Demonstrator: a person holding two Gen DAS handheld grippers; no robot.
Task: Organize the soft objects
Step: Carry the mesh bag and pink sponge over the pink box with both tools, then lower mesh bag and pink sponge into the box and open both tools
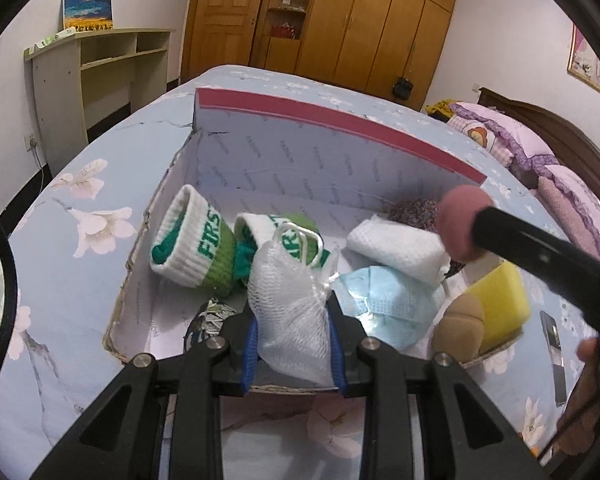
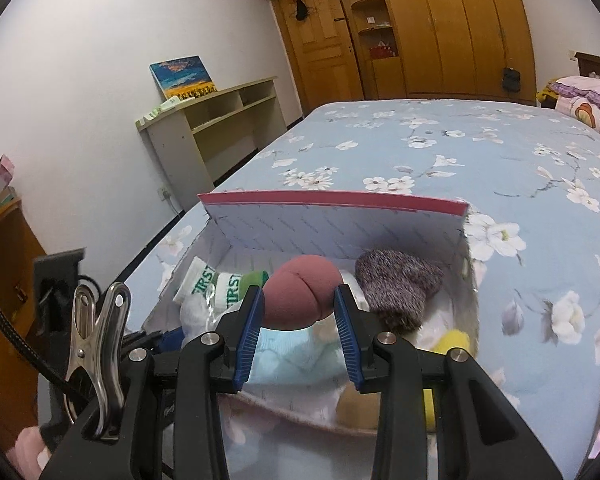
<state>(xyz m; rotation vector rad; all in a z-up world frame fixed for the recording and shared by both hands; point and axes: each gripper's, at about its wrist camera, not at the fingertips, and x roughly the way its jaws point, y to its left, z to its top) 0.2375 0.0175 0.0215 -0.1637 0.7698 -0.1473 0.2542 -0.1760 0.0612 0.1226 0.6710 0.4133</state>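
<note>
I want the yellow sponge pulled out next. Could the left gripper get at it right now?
Probably not: the left gripper is shut on the white mesh pouch, and the right gripper's black finger lies across above the yellow sponge block in the cardboard box.

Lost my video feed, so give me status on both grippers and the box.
Left gripper shut on white mesh bag, over the box. Right gripper shut on pink sponge, above the box. Box already crowded; nothing blocking.
</note>
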